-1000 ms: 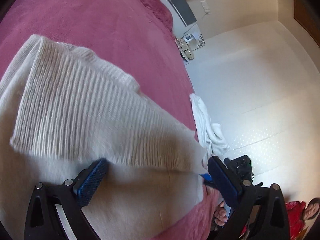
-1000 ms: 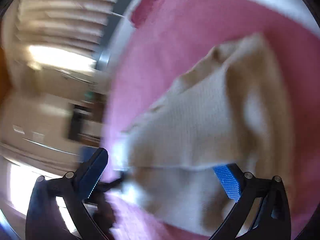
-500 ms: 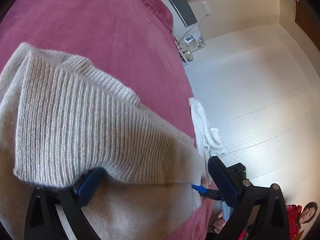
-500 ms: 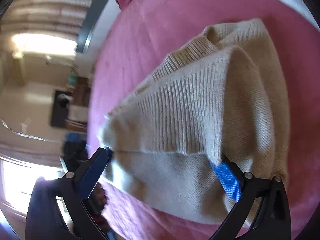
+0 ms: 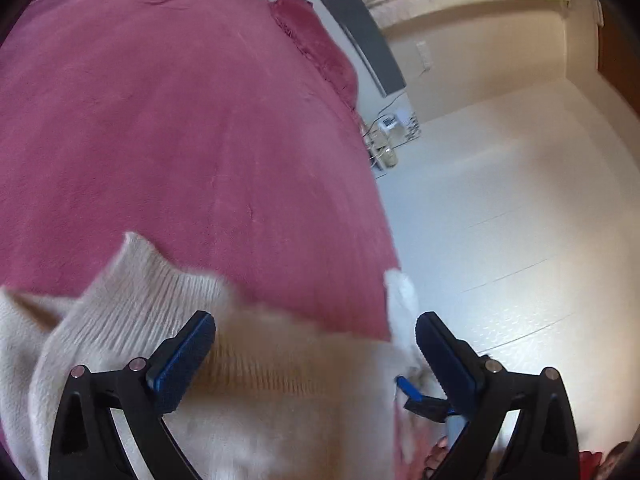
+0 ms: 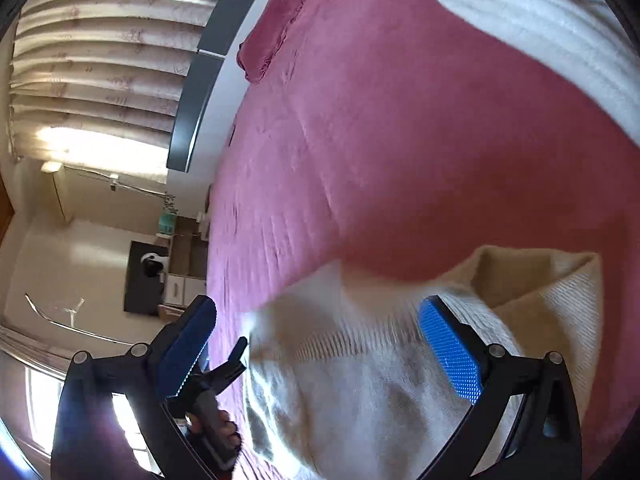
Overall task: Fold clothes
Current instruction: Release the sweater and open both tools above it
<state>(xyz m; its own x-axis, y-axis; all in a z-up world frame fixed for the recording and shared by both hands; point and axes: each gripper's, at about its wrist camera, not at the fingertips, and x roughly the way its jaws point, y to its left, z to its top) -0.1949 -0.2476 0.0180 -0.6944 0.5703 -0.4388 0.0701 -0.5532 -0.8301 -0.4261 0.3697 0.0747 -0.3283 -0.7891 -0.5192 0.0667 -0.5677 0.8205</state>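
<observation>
A cream knitted sweater [image 5: 256,392] lies on the pink bedspread [image 5: 168,128], folded over itself. My left gripper [image 5: 316,356] is open above it, its blue pads [image 5: 188,352] spread wide with nothing between them. The sweater also shows in the right wrist view [image 6: 380,384], motion-blurred along its upper edge. My right gripper [image 6: 320,344] is open above the sweater, its right pad [image 6: 448,348] over the knit. The other gripper's tips [image 6: 224,368] show at the sweater's left edge, held by a hand.
A white knitted garment [image 6: 552,32] lies at the far corner of the bedspread [image 6: 400,120]. A pink pillow [image 5: 316,40] sits at the head of the bed. A white cloth [image 5: 400,296] hangs at the bed's edge by the pale floor [image 5: 512,216]. Curtains [image 6: 92,52] and a window are behind.
Both grippers have pulled back and tilted up, so the sweater has slid low in both views. The raised fold of sweater has dropped flat. Both stay open.
</observation>
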